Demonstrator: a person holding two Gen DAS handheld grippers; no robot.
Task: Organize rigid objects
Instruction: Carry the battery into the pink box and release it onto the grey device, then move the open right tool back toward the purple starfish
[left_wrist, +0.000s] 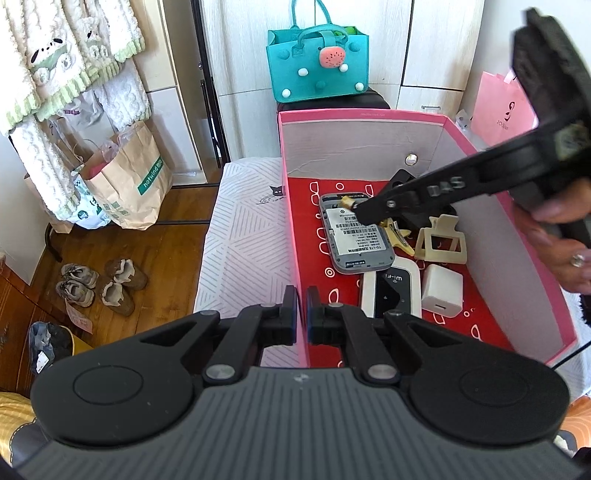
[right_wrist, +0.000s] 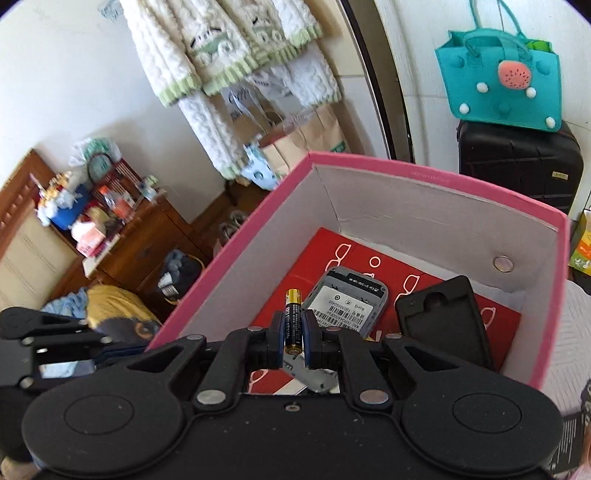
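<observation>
A pink box (left_wrist: 291, 221) with a red patterned floor stands on a white patterned cloth. My left gripper (left_wrist: 302, 306) is shut on the box's left wall, one pad on each side. My right gripper (right_wrist: 293, 326) is shut on a black and gold battery (right_wrist: 293, 317) and hangs over the box's inside. In the left wrist view the right gripper (left_wrist: 354, 208) reaches in from the right, its tip above a grey device with a barcode label (left_wrist: 351, 236). The device (right_wrist: 347, 295) lies just beyond the battery, beside a black cover (right_wrist: 443, 321).
The box also holds a white Wi-Fi device (left_wrist: 391, 291), a white charger cube (left_wrist: 441, 291), a cream claw clip (left_wrist: 441, 240) and a yellow clip (left_wrist: 397, 236). A teal bag (left_wrist: 317, 66) sits on a black suitcase behind. Paper bags (left_wrist: 125, 184) and shoes (left_wrist: 99, 288) are on the floor, left.
</observation>
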